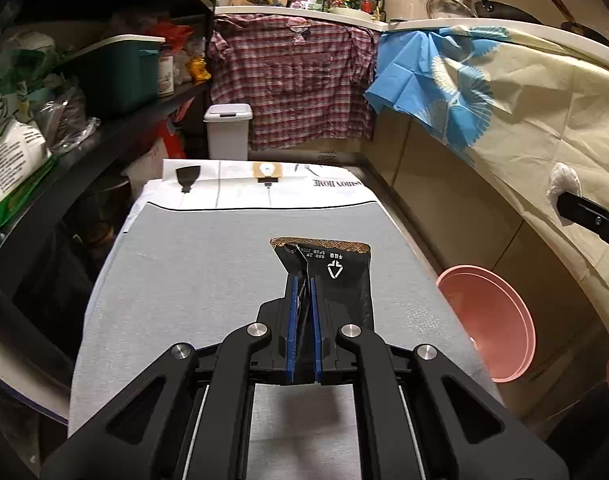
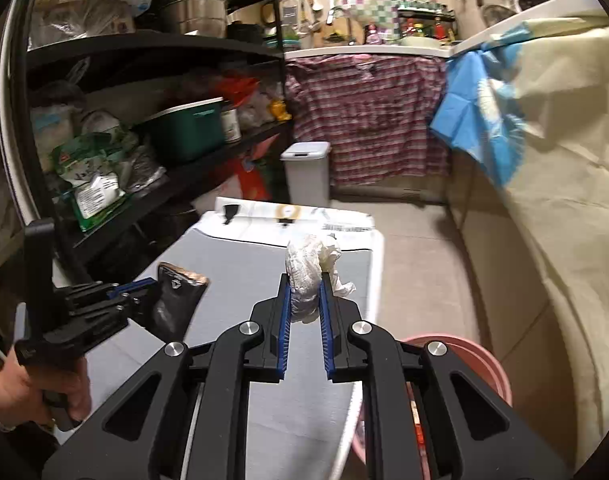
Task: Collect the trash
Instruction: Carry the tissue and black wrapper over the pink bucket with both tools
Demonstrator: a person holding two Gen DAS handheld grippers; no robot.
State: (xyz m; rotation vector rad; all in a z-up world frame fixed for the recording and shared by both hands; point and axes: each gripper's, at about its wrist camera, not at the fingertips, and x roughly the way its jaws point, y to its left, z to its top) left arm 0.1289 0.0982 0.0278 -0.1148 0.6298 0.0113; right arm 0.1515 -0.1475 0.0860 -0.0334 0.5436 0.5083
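My left gripper [image 1: 302, 280] is shut on a black snack wrapper [image 1: 340, 276] with a gold-patterned edge, held just above the grey table cover [image 1: 192, 264]. The right wrist view shows the same left gripper [image 2: 152, 286] at the left, with the wrapper [image 2: 176, 300] sticking out of its blue pads and a hand under it. My right gripper [image 2: 304, 280] is shut on a crumpled white paper tissue [image 2: 304, 272], raised above the table's right edge. In the left wrist view the tissue [image 1: 564, 186] shows far right, with the right gripper [image 1: 562, 202] shut on it.
A pink bucket [image 1: 488, 324] stands on the floor right of the table, also the pink bucket [image 2: 464, 356] below my right gripper. A white lidded bin [image 1: 228, 130] stands past the table. Newspaper [image 1: 264, 184] covers the table's far end. Black shelves [image 2: 144, 120] packed with goods line the left.
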